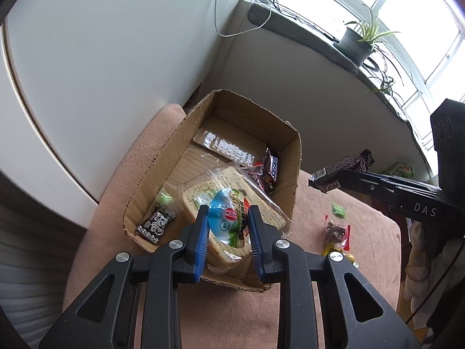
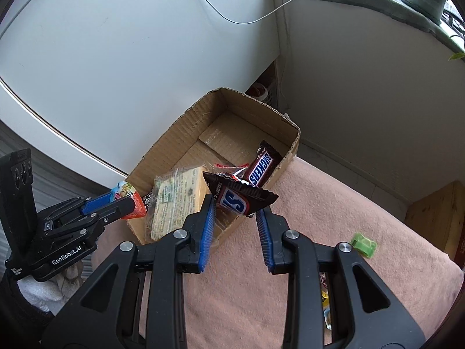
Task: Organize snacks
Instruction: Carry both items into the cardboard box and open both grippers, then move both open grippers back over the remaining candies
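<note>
Left hand-held gripper [image 1: 228,226] pinching light, crinkly blue snack packet [image 1: 229,218] above cardboard box [image 1: 162,157]. Right hand-held gripper [image 2: 237,212] pinching Snickers bar [image 2: 239,197] by wrapper; slippery film, grip mid-body.

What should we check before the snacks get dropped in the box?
1. Left gripper holds the blue packet: ok.
2. Right gripper holds the Snickers bar: ok.
3. Cardboard box open, with room at its far end: ok.
4. Both snacks fully over the box: cannot tell.
5. Green candy and other sweets left on the pink cover: not ok.
</note>
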Demonstrator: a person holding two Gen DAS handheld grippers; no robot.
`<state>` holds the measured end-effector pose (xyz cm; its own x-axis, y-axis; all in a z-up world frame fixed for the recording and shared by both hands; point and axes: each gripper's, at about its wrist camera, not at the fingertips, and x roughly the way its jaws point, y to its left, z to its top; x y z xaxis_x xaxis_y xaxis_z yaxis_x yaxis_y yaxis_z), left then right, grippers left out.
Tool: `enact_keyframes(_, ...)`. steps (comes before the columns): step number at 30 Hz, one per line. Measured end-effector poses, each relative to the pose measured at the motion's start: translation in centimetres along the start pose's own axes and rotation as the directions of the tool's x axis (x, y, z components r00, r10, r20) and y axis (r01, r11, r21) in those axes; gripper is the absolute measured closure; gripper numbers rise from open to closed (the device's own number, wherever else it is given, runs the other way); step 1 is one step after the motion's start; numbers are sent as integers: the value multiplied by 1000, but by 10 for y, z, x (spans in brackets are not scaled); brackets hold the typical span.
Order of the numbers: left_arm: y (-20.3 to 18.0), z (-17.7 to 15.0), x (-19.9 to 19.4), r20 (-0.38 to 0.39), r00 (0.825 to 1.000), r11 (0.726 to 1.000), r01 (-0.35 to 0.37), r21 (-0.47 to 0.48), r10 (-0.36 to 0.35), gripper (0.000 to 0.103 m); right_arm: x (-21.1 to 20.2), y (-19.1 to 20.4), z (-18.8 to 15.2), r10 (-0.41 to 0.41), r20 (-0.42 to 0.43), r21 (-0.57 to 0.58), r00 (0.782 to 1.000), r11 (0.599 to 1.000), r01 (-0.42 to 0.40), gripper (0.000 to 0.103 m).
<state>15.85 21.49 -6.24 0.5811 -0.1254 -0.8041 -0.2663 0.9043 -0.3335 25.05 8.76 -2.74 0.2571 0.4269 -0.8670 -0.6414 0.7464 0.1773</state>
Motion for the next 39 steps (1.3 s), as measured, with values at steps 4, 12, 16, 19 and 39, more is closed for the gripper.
enact_keyframes(4,5,9,4,3,1000,1000,-7,0,7,79,7,9,12,-2,5,-22,1000,1000,2,73)
enact_keyframes(12,-2,35,15,28,1000,999,1,46,-3,79,21,11,33,0,-2,-19,1000,1000,0,73)
enact_keyframes(16,-4,47,20,35,999,999,8,48,-10,78,26,13,36,-20,-6,-29,1000,999,20,73)
enact_keyframes(19,-6,52,21,38,999,999,7,53,-9,78,25,15,37,-28,0,-41,1000,999,28,73)
enact_keyframes(39,-30,30,0,40,999,997,3,82,-7,78,-54,-46,-22,-88,112,84,990,993,79,36)
